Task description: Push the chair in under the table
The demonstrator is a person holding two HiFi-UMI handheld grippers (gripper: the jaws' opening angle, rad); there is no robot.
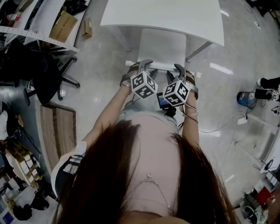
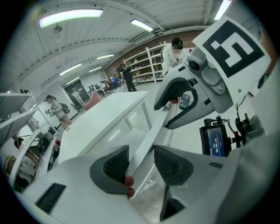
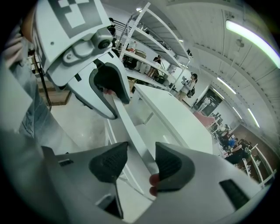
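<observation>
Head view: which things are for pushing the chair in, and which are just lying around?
For the job: white chair; white table; left gripper and right gripper, both clamped on the chair's top rail.

Just lying about: black office chair; cardboard box; wooden board; floor cable.

One chair (image 1: pixel 162 46), one table (image 1: pixel 164 15) and two grippers (image 1: pixel 145 65) (image 1: pixel 178 70).

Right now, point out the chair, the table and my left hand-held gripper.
chair (image 1: pixel 162 43), head view, on its seat.
table (image 1: pixel 162 13), head view, middle of its white top.
left hand-held gripper (image 2: pixel 141 164), left gripper view, midway between its jaws, which clasp the chair's top rail.
</observation>
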